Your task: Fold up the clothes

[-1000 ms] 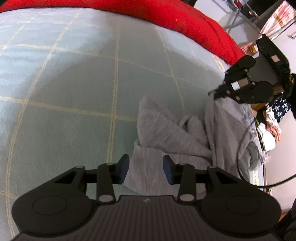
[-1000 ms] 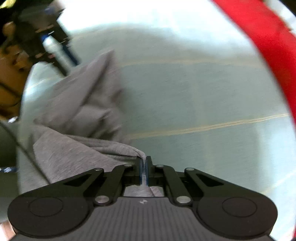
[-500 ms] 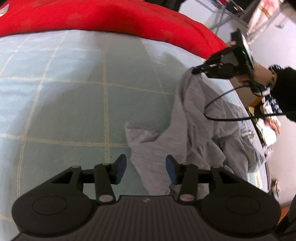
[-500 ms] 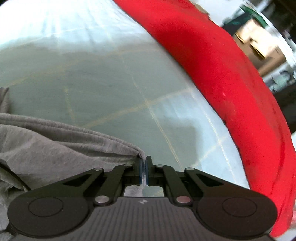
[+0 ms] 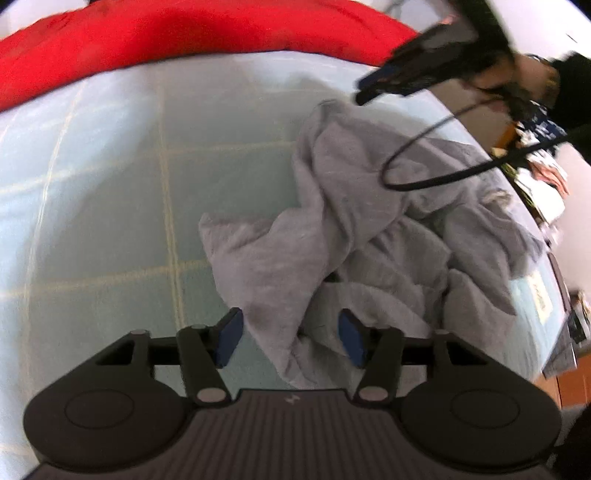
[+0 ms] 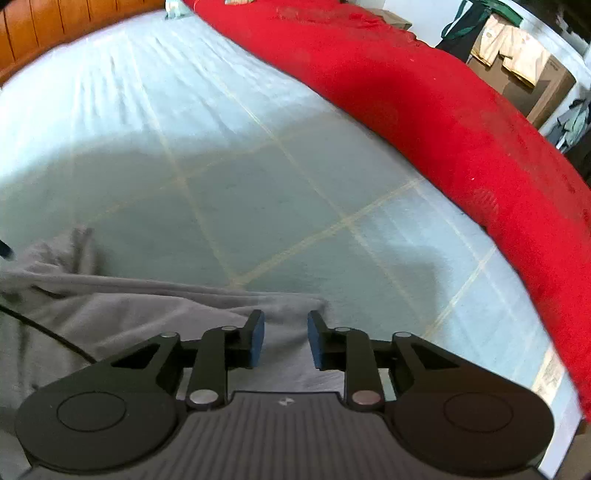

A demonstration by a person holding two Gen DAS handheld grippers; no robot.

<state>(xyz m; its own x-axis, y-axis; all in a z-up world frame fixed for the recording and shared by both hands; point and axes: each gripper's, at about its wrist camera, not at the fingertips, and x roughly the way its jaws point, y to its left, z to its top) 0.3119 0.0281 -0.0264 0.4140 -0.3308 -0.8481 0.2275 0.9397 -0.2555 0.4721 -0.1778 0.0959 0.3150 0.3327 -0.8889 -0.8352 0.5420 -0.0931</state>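
A crumpled grey garment [image 5: 369,236] lies on the light blue checked bed sheet [image 5: 110,192]. My left gripper [image 5: 291,338] hangs over its near end. Its jaws are closing, with a hanging fold of the grey cloth between the blue pads [image 5: 229,334], which do not press on it. In the right wrist view the garment's edge [image 6: 155,306] lies flat on the sheet. My right gripper [image 6: 285,338] is just over that edge, its jaws opening and gripping nothing. The left wrist view shows the right gripper [image 5: 365,92] blurred above the garment's far corner.
A red blanket [image 6: 443,110] runs along the far side of the bed. A black cable [image 5: 424,181] loops over the garment below a dark sleeve [image 5: 569,88]. A wooden headboard [image 6: 44,29] and a cardboard box [image 6: 535,85] stand beyond the bed.
The right gripper was shut on the garment's edge, carried it across the sheet, then opened, and the edge now lies flat. The left gripper moved over the garment, a fold now between its jaws.
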